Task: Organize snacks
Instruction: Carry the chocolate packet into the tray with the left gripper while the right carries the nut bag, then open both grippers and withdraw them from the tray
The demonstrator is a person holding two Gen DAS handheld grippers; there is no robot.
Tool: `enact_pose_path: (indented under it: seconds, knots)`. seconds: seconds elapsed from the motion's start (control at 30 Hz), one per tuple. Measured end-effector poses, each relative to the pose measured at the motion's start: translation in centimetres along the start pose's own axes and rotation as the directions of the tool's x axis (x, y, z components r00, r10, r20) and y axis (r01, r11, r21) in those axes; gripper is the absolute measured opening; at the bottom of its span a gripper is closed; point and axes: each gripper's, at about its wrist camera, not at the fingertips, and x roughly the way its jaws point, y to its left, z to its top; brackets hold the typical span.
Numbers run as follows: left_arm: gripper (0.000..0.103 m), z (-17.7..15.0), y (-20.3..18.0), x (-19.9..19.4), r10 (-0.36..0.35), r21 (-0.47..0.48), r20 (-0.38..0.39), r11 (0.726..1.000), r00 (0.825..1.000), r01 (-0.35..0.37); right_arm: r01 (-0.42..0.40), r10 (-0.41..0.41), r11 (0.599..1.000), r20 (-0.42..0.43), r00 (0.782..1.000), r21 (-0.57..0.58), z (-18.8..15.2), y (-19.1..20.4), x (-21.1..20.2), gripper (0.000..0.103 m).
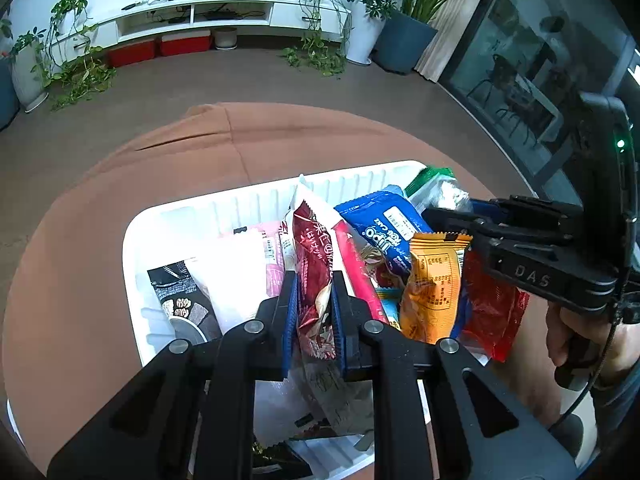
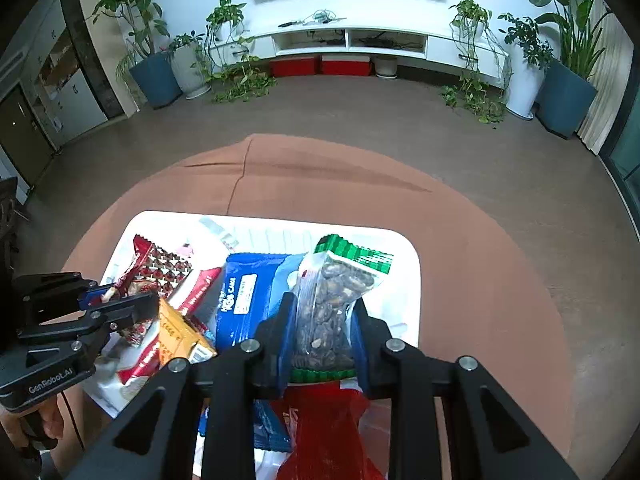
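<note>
A white ribbed bin (image 1: pixel 248 200) (image 2: pixel 404 272) full of snack packets stands on a round brown-clothed table (image 1: pixel 280 136). Over it, my left gripper (image 1: pixel 314 304) is shut on a maroon snack packet (image 1: pixel 310 252) that stands upright between the blue pads. From the right wrist view, the left gripper (image 2: pixel 120 298) shows at the left, still clamping that packet (image 2: pixel 164 268). My right gripper (image 2: pixel 322 312) is shut on a clear green-topped bag of nuts (image 2: pixel 332 292) above the bin's right end. In the left wrist view the right gripper (image 1: pixel 452 210) pinches this bag (image 1: pixel 436 188).
Inside the bin lie a blue cake packet (image 1: pixel 384 232), an orange packet (image 1: pixel 432 280), a red packet (image 1: pixel 492 312), a pink-and-white packet (image 1: pixel 248 272) and a black one (image 1: pixel 180 296). A hand (image 1: pixel 580 340) grips the right tool. Floor, a white cabinet and potted plants lie beyond the table.
</note>
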Motion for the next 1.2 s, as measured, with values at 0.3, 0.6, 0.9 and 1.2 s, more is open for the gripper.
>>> enact_pose_path:
  seconds: [0.3,0.6,0.9,1.2]
  knots:
    - [0.016,-0.2,-0.6,0.6,0.014,0.008,0.002,1.0,1.0,-0.014,0.005,-0.005,1.0,-0.009,1.0,-0.006,-0.6,0.0,0.6,0.032]
    - [0.019,-0.5,-0.9,0.0,0.037,0.012,0.016,0.999,0.999,-0.037,0.014,-0.014,1.0,0.015,1.0,0.002,-0.9,0.0,-0.1,0.042]
    - [0.078,-0.9,-1.7,-2.5,0.064,0.027,0.077,0.997,0.995,-0.066,0.033,-0.032,0.999,0.067,0.997,-0.003,-1.0,0.2,-2.6,0.057]
    - [0.1,-4.1,-3.0,-10.8,0.106,0.009,0.285,0.994,0.953,-0.113,0.027,-0.037,0.999,0.234,0.972,0.047,-2.1,0.3,-10.3,0.073]
